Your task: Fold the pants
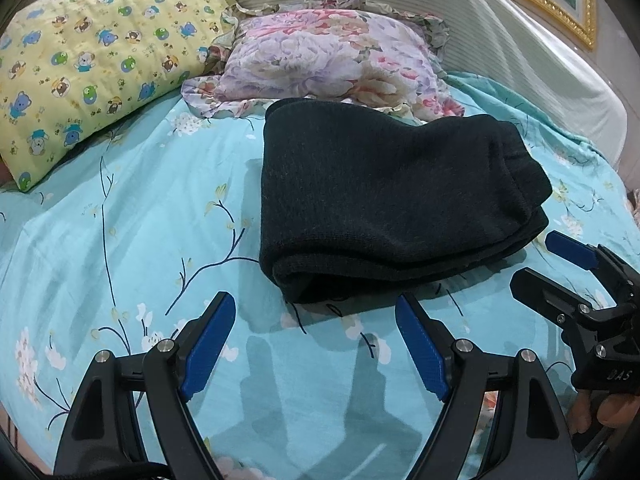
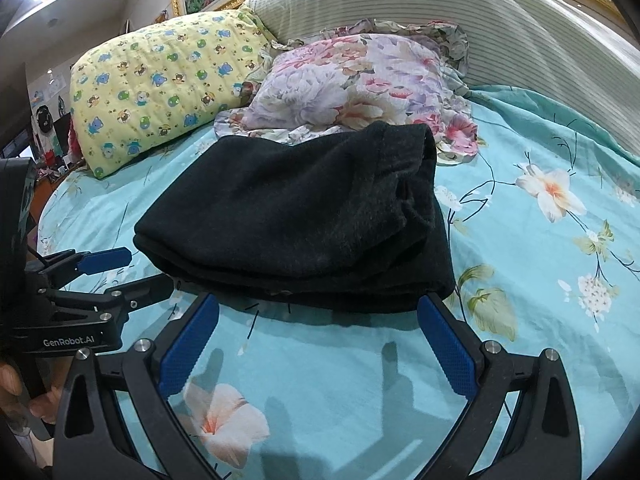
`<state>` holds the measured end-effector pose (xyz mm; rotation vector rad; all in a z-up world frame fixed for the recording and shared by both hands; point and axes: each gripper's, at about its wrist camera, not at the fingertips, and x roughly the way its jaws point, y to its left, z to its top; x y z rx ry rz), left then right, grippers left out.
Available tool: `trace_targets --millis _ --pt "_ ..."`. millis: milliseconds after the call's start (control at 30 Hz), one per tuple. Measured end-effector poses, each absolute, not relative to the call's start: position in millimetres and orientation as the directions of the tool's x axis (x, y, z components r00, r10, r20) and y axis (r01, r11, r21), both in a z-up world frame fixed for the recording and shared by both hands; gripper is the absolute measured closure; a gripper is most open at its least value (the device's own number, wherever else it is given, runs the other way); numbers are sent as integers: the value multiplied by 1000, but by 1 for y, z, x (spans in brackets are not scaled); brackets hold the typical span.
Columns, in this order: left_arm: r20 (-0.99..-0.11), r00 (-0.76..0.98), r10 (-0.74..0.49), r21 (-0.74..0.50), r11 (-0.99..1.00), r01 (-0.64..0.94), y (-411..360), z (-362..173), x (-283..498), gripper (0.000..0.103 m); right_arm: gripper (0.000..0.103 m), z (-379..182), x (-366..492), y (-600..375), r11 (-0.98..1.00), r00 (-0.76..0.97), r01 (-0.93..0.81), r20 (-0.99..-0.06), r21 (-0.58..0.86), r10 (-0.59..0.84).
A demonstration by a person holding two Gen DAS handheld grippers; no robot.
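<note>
Item: black knit pants (image 1: pixel 384 200), lying as a thick folded bundle on the turquoise floral bedsheet (image 1: pixel 140 208), centre of the left wrist view, far end touching or just overlapping the frilled floral pillow (image 1: pixel 332 60); a yellow bear-print pillow (image 1: pixel 92 60) sits upper left, a striped headboard (image 1: pixel 500 40) upper right. Tools: left gripper (image 1: pixel 316 344), jaws spread wide and holding nothing, bottom centre of its own view, blue pads (image 1: pixel 208 348) clear of the cloth, with the bundle's near folded edge just beyond its tips. Right gripper (image 2: pixel 318 344), likewise spread and empty, bottom centre of its own view; the bundle's near edge lies just ahead of its tips, and its right-hand pad (image 2: pixel 448 344) stands close beside the bundle's lower right corner, contact not certain. Condition: the fold looks essentially done, though layers at the right-hand end sit uneven, with rounded, stepped edges rather than a flush stack. Risks, as judged: a further pinch at that end may catch only the top layer and peel the bundle apart; the soft, thick knit could spring back or slump if nudged; a pad dragged along the sheet might bunch the bedding and shift the stack; pushing the bundle farther up the frame would ride it onto the floral pillow and tilt it.
</note>
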<state>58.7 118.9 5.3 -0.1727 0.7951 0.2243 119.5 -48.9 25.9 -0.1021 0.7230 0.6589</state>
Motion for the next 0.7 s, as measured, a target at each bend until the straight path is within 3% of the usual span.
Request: trace_targets --millis 700 --pt "-720 678 148 -45 965 -258 116 2 63 20 3 24 124 -49 801 573 -585 -634 127 519"
